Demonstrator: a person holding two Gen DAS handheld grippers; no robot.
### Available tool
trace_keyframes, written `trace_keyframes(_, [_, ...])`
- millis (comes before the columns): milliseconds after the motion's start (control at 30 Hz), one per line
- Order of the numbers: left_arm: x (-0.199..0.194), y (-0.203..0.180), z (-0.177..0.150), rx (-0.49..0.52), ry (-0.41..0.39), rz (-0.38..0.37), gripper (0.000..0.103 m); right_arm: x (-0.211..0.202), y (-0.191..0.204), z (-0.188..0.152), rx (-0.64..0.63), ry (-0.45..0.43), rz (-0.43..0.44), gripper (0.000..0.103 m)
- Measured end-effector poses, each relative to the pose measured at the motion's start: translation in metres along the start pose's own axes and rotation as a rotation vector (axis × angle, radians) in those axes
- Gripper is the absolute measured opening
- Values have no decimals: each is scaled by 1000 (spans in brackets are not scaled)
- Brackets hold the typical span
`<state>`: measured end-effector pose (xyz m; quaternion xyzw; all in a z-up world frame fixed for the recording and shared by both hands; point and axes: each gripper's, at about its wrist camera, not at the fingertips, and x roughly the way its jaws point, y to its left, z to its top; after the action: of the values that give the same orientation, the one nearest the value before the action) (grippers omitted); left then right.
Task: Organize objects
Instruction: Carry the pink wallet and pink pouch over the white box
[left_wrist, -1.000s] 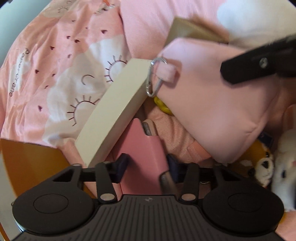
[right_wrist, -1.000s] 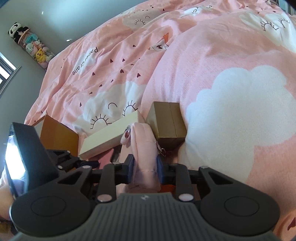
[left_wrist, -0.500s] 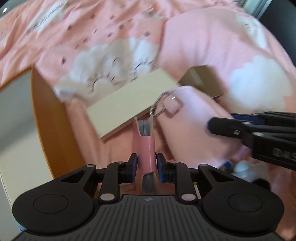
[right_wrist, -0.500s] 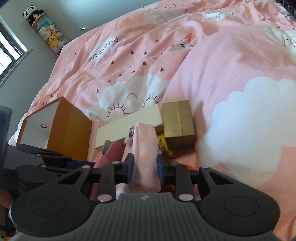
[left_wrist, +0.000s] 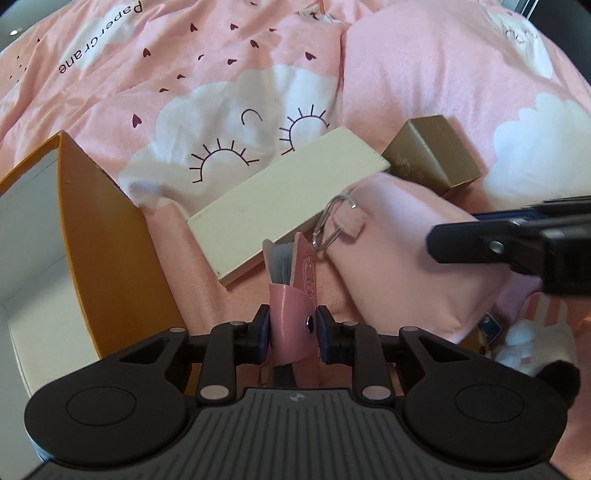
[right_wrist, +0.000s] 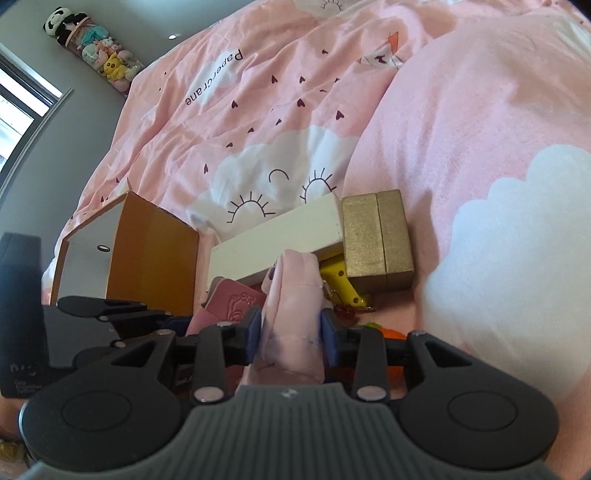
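A: We have the left hand-held gripper (left_wrist: 293, 330) pinched onto a pink snap-button card wallet (left_wrist: 291, 291), gripped low down beside the snap, with its open top pointing away from us and card edges showing inside. It looks light and fairly stiff, a thin leatherette shell, so we judge it slippery if we squeeze only the edge.

B: Agreed, so we hold across the folded spine as now. Our right hand-held gripper (right_wrist: 291, 334) is clamped on the pink fabric pouch (right_wrist: 291, 295), which sags between the pads: soft, light, likely to droop and swing.

A: From the left wrist view the pouch (left_wrist: 402, 258) hangs just right of the wallet, its silver carabiner (left_wrist: 328, 225) almost touching the wallet's top. That clip could snag.

B: Beyond both grippers lie the white flat box (left_wrist: 288, 199) and the gold box (left_wrist: 432, 155) on the bed (left_wrist: 424, 74). To the left stands the open orange box (left_wrist: 107, 258).

A: The left gripper points forward and slightly down; the right comes in level from the right side.
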<state>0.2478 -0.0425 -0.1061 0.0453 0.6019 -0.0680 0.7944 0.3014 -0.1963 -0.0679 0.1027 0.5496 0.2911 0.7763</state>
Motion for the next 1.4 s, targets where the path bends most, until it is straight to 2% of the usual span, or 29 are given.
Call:
trace_keyframes(100, [-6,3,-3,-30,-24,-23,27,6,-8,8,36,26,6,42])
trace_keyframes(133, [-9,5,-4,-45,-37,-32,27,8,-10,10,50,34,7,41])
trace_keyframes(167, [-12,6,-6,-64,-51,-41,27,9,-12,10,58,39,7,34])
trace_keyframes(300, [-35,12,-19,-141,-125,-75,26,-3,-7,5,49,13,3,32])
trace_keyframes(567, [-115,14,-65,-216,-335,-134,26,-61,57,-19,-137,-195,-114,30])
trace_keyframes(767, [-162,32,-96,-253,-456,-150,26,-95,110,-39,-227,-314,-95,30])
trace_keyframes(933, [-181,57,-118,-284,-471,-168,26,-99,150,-54,-270,-330,-33,30])
trace_keyframes(1033, [-187,74,-135,-312,-475,-155,26,-92,171,-64,-282,-324,-4,30])
trace_keyframes(1233, [-187,128,-168,-456,-454,-182,26,-64,208,-81,-290,-256,67,30])
trace_keyframes(1300, [-181,143,-177,-494,-434,-190,26,-51,217,-87,-296,-228,66,30])
trace_keyframes(1400, [-167,155,-185,-528,-395,-209,26,-34,226,-97,-324,-218,16,30])
